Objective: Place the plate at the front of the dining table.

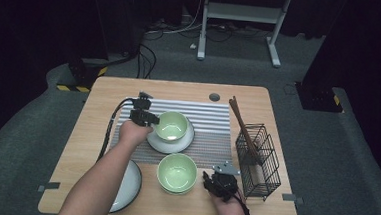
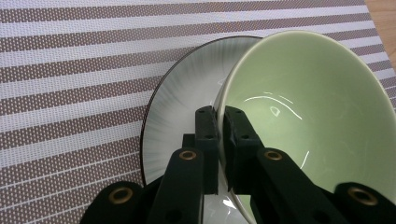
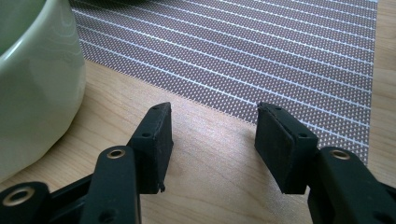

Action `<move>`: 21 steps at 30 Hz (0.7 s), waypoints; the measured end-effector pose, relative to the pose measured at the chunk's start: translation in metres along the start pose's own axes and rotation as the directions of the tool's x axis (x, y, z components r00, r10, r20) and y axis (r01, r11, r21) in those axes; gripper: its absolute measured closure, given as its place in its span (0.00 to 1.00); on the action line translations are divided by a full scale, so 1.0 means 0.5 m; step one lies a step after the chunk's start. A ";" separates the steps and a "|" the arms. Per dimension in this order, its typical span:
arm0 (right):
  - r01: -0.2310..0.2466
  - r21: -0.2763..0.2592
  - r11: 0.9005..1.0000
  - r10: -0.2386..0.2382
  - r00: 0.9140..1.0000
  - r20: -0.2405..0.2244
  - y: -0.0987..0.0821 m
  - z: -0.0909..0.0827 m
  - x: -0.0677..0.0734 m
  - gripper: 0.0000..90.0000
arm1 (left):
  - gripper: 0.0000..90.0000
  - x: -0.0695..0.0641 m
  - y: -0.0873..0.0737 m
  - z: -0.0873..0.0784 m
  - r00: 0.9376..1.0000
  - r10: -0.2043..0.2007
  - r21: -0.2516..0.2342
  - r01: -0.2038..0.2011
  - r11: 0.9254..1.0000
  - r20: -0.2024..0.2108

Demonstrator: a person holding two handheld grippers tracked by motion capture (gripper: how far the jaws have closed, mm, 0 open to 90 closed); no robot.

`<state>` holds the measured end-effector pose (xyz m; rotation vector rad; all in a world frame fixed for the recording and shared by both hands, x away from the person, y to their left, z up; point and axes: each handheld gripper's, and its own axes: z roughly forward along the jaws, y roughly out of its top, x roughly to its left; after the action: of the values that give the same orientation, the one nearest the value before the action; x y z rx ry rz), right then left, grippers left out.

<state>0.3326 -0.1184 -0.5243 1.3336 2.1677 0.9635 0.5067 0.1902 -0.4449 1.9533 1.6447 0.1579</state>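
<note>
your left tool [image 2: 219,122] is pinching the rim of the far green bowl [image 1: 171,125] at its 9 o'clock edge, and that bowl sits on the white plate [image 1: 163,143] on the striped mat [image 1: 211,139]. your right tool [image 1: 213,183], jaws spread and empty, rests on the counter [image 1: 81,146] at 3 o'clock of the near green bowl [image 1: 177,173]. by the look of it, the gripped bowl is not lifted yet; moving it is all still ahead.
</note>
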 end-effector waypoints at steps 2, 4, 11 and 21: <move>0.000 0.000 1.000 0.000 1.000 0.000 0.000 0.000 0.000 0.51 | 0.94 0.000 0.000 0.001 1.000 -0.004 -0.003 0.004 1.000 0.000; 0.001 0.000 1.000 -0.001 1.000 0.000 0.000 0.000 0.000 0.51 | 0.94 0.001 -0.001 0.002 1.000 -0.005 -0.001 0.005 1.000 0.003; 0.001 0.000 1.000 -0.001 1.000 0.000 0.000 0.000 0.000 0.51 | 0.94 0.001 0.001 0.002 1.000 -0.016 -0.004 0.016 1.000 0.007; 0.005 -0.001 1.000 -0.005 1.000 0.002 0.000 0.000 0.000 0.51 | 0.94 0.002 -0.002 0.004 1.000 -0.012 -0.003 0.012 1.000 -0.001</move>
<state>0.3327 -0.1184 -0.5243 1.3273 2.1684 0.9604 0.5069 0.1904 -0.4471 1.9414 1.6555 0.1559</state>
